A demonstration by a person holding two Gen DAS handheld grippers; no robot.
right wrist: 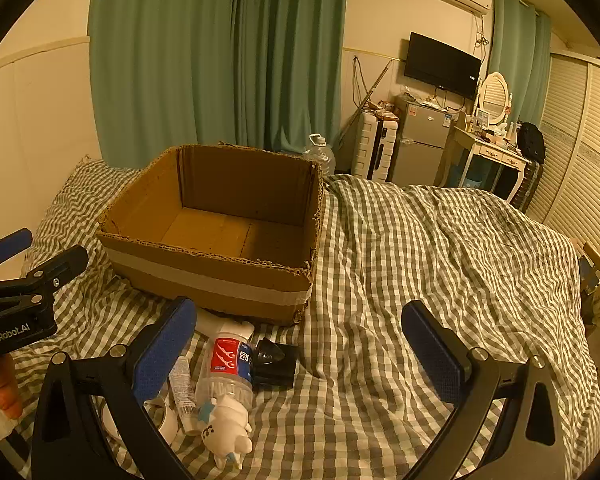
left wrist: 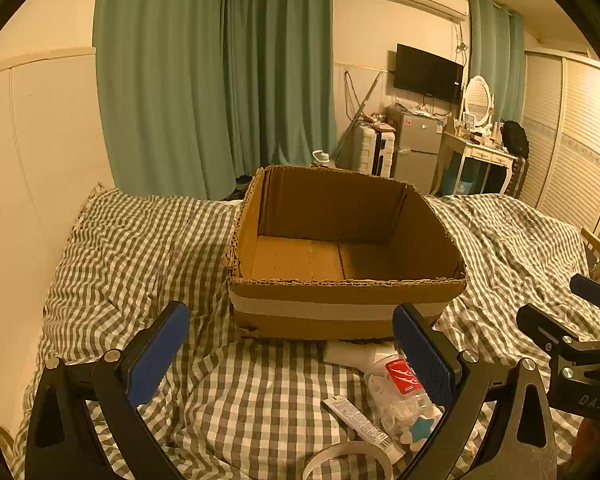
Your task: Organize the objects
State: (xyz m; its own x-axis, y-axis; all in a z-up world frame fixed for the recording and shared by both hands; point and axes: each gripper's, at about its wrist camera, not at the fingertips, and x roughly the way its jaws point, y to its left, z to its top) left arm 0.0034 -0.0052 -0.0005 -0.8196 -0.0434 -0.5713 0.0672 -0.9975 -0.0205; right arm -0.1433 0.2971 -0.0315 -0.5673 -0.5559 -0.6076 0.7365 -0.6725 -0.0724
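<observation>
An open, empty cardboard box (left wrist: pixel 340 300) (right wrist: pixel 204 276) stands on the checked bed. In front of it lie a clear plastic bottle with a red label (right wrist: pixel 226 372) (left wrist: pixel 400 384), a white tube (right wrist: pixel 181 390) (left wrist: pixel 360 424), a white object behind the bottle (right wrist: pixel 224 326) (left wrist: pixel 356 354), a white and blue toy figure (right wrist: pixel 226 432) (left wrist: pixel 420 430), a tape roll (right wrist: pixel 164 420) (left wrist: pixel 348 458) and a small black object (right wrist: pixel 274 362). My left gripper (left wrist: pixel 292 352) is open and empty, above the bed just left of the pile. My right gripper (right wrist: pixel 300 344) is open and empty, over the black object and the bedding to its right.
The checked bedding (right wrist: pixel 440 260) covers the whole bed. A wall (left wrist: pixel 32 160) runs along the left side. Green curtains (left wrist: pixel 220 72), a suitcase (right wrist: pixel 374 152), a small fridge (right wrist: pixel 420 144) and a dressing table (right wrist: pixel 492 152) stand beyond the bed's far end.
</observation>
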